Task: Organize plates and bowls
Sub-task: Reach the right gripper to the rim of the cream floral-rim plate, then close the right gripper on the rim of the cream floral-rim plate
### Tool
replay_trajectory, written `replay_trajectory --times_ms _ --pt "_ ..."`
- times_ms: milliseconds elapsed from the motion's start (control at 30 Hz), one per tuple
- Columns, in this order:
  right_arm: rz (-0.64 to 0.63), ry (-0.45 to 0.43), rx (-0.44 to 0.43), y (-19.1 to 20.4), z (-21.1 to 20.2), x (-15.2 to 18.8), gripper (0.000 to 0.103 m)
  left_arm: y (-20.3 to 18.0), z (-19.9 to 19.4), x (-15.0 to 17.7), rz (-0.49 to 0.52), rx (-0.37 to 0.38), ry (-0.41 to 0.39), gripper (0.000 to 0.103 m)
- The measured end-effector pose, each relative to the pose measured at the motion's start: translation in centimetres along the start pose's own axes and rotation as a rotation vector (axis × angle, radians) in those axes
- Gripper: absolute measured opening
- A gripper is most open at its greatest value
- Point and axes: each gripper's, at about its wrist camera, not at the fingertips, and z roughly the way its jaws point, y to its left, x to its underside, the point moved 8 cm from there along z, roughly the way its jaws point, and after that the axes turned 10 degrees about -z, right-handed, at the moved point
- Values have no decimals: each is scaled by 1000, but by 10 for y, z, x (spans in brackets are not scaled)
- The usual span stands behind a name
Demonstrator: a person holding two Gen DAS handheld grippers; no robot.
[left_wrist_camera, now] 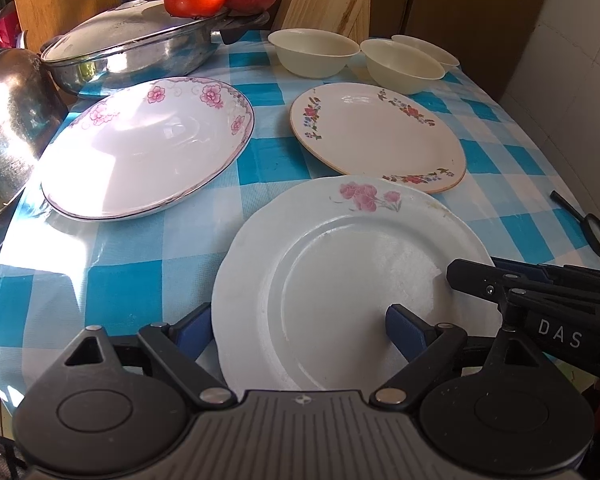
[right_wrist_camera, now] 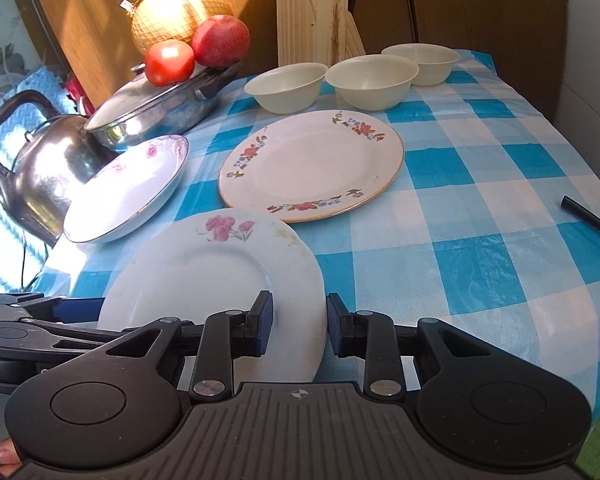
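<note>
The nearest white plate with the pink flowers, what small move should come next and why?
Probably close the right claw onto the rim of the plate. Its fingers straddle the right edge with a gap on the outer side, so it does not look clamped yet. The left claw is open wide around the plate's left side. Once gripped, the plate could go onto the gold-rimmed plate.

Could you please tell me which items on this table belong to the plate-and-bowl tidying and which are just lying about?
For the job: near plate, straddled by both open grippers, right and left; oval plate; pink-flowered deep plate; three cream bowls.

Just lying about: lidded pan, kettle, tomato, apple, magnifying glass.
</note>
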Motion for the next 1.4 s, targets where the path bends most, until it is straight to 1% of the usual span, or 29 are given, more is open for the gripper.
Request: replay_trajectory --times_ms 100,233,300,400,467,500,567,633,700,733,867,933,1000,1067,1167,1233,1333,1400 --pt "6 15 -13 3 3 2 39 2 -3 0 9 -16 -13 84" --pt "7 0 -35 6 1 -2 39 8 -4 -1 -21 -3 -1 84" --pt "9 1 -42 7 2 -3 41 9 -4 0 -17 -7 -1 84" --pt "1 34 -38 8 11 0 41 9 -2 -1 -12 -19 4 84" --pt "-6 32 -40 9 11 -1 42 12 -1 -1 -20 -15 7 83" --pt "-1 33 -48 8 12 -2 44 12 -1 -2 -24 -9 9 83" --pt "21 29 -68 5 13 -5 45 14 -1 -4 -27 -2 11 83" --pt "29 4 -41 -1 9 -9 47 13 -6 -7 -17 -6 -16 82" --pt "46 -13 -19 -9 7 -12 56 13 -13 -12 -8 -11 -54 82" --pt "62 -16 -13 -13 7 -14 57 14 -16 -15 -15 -5 -67 82" --pt "99 -18 -5 -27 10 -25 57 6 -21 -40 -34 62 -79 82" --pt "93 -38 33 -35 10 -37 58 -5 -19 -63 -41 95 -88 82" --pt "97 -60 59 -44 10 -49 62 -14 -15 -82 -29 97 -110 82" --pt "115 -73 72 -53 13 -59 63 -24 -8 -102 -11 100 -121 82" --pt "168 -70 71 -68 22 -70 64 -34 8 -125 -17 137 -96 82" --pt "213 -56 63 -78 32 -74 64 -36 27 -140 -36 137 -80 82" --pt "270 -31 50 -90 46 -74 64 -35 46 -151 -54 125 -63 82" --pt "302 -17 31 -94 52 -72 60 -39 58 -153 -47 145 -36 82"
